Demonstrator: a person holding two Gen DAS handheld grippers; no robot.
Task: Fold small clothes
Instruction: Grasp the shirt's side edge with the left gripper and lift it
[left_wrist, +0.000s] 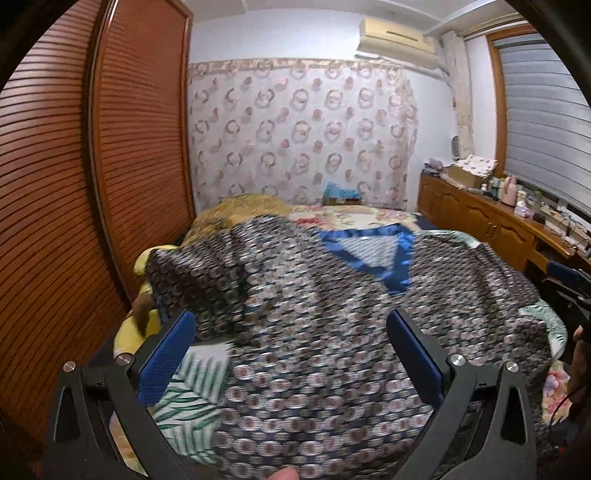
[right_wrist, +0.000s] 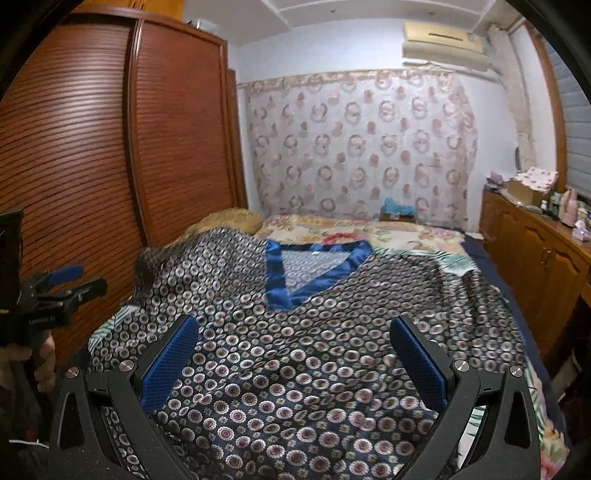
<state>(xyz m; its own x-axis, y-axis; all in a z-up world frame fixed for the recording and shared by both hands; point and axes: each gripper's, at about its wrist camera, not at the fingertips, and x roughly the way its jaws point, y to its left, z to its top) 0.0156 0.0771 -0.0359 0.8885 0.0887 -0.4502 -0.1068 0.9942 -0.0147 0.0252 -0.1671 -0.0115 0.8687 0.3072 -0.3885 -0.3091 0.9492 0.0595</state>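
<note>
A dark patterned garment (left_wrist: 314, 314) with a blue V-neck collar (left_wrist: 384, 254) lies spread on the bed; its left sleeve is rumpled. It also shows in the right wrist view (right_wrist: 295, 350), with the collar (right_wrist: 314, 269) toward the far side. My left gripper (left_wrist: 291, 354) is open above the garment's near part, holding nothing. My right gripper (right_wrist: 295, 358) is open above the garment's lower half, holding nothing. The left gripper (right_wrist: 62, 291) also shows at the left edge of the right wrist view.
The bed (right_wrist: 369, 229) has a floral cover and a leaf-print sheet (left_wrist: 184, 398). A louvred wooden wardrobe (left_wrist: 92, 166) stands left. A wooden cabinet (right_wrist: 535, 251) with bottles runs along the right. A yellow pillow (right_wrist: 229, 221) lies at the far left.
</note>
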